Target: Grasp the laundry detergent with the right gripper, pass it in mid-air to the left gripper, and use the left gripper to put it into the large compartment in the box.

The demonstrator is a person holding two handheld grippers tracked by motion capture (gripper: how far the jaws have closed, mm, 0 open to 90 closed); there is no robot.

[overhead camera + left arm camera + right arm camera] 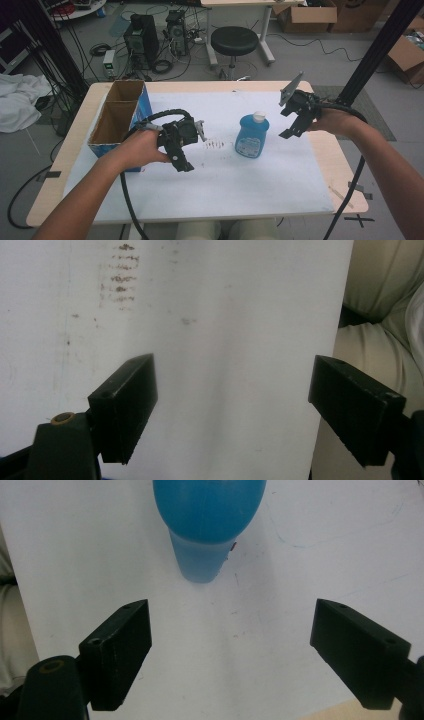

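Note:
A blue bottle [252, 136] with a white cap stands upright on the white mat [225, 185], near the middle of the table. In the right gripper view the bottle [210, 510] sits ahead of the jaws and apart from them. My right gripper [288, 122] hovers just right of the bottle, open, with nothing between its jaws [230, 652]. My left gripper [181, 159] is left of the bottle beside the box, tilted toward the table's near edge. It is open and empty over bare mat [232, 415].
An open cardboard box [120, 117] with blue sides and two compartments stands at the table's left edge. Dark smudges [215, 145] mark the mat between the left gripper and the bottle. A black frame post [380, 45] rises at the right. A stool [234, 40] stands beyond the table.

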